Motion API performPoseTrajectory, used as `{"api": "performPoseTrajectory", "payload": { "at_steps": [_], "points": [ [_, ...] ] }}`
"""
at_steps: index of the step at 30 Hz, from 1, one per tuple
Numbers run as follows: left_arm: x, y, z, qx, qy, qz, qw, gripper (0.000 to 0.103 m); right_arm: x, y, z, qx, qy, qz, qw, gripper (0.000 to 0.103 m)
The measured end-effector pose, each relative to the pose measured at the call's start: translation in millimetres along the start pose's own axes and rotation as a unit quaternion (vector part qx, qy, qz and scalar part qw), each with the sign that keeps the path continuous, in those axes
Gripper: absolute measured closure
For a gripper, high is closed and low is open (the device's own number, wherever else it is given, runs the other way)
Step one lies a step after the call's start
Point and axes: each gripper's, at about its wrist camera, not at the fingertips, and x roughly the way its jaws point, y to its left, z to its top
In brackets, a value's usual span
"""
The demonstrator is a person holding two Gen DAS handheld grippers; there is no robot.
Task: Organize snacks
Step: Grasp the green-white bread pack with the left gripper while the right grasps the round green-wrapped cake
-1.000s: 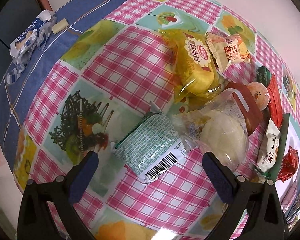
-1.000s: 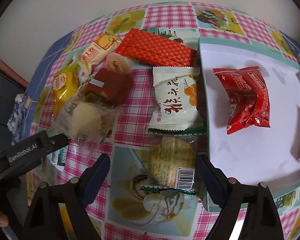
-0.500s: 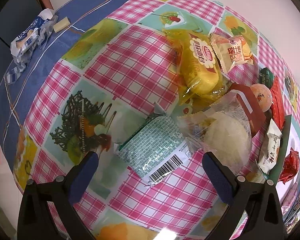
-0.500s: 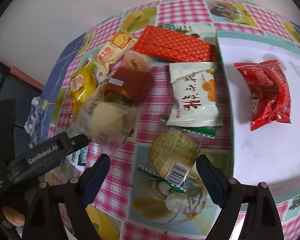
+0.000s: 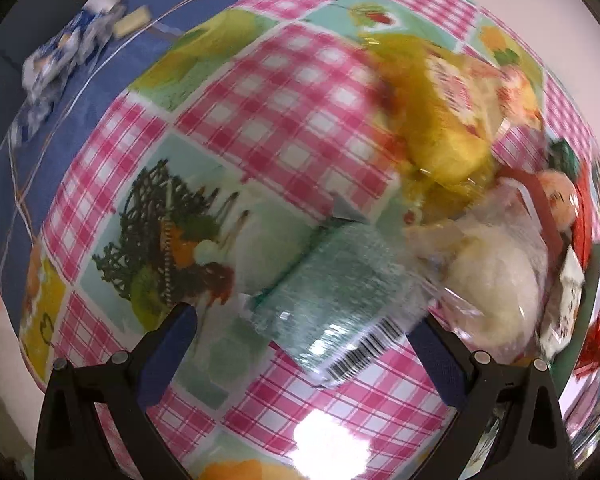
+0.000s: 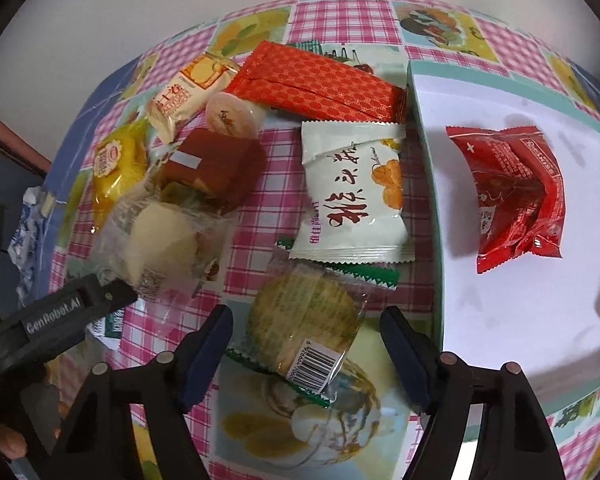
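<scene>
My left gripper (image 5: 300, 344) is open, its fingers on either side of a green-patterned snack pack with a barcode (image 5: 332, 300) lying on the checked tablecloth. My right gripper (image 6: 306, 344) is open around a round biscuit in clear wrap with green ends (image 6: 304, 320). A white tray (image 6: 520, 280) at the right holds a red packet (image 6: 516, 196). A white packet with black writing (image 6: 356, 196) lies just beyond the biscuit. The left gripper's body (image 6: 56, 316) shows in the right wrist view.
Loose snacks lie in a cluster: a clear-bagged white bun (image 6: 160, 240), a brown box (image 6: 216, 164), a yellow cake pack (image 6: 116, 168), a long red packet (image 6: 320, 84), a jelly cup (image 6: 232, 116). A crumpled blue-white wrapper (image 5: 68, 48) lies at the far left edge.
The left view has become blurred and the green pack now sits deeper between the left fingers. The right gripper has closed in on the round biscuit, which now lies between its fingers.
</scene>
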Motion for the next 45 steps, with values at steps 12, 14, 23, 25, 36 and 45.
{"api": "performPoseTrajectory", "payload": {
  "at_steps": [12, 14, 23, 25, 36, 45],
  "points": [
    [3, 34, 12, -0.056, -0.013, -0.010, 0.9983, 0.000, 3, 2, 0, -0.005, 0.000, -0.010, 1.000, 0.024],
    [-2, 22, 8, -0.041, -0.013, -0.013, 0.9990, 0.000, 3, 1, 1, -0.008, -0.002, -0.013, 1.000, 0.026],
    [3, -16, 6, 0.026, -0.020, 0.005, 0.9994, 0.022, 8, 12, 3, -0.044, -0.010, -0.035, 0.998, 0.028],
    [2, -19, 8, 0.030, -0.025, 0.005, 0.9992, 0.028, 8, 12, 2, -0.043, -0.011, -0.036, 0.998, 0.029],
    [-16, -17, 6, 0.019, -0.027, -0.009, 0.9994, 0.038, 5, 6, 1, -0.041, -0.014, -0.052, 0.998, 0.049],
    [-16, -5, 6, 0.013, -0.028, -0.023, 0.9993, 0.045, 2, 6, 3, -0.041, -0.010, -0.044, 0.998, 0.050]
  ]
}}
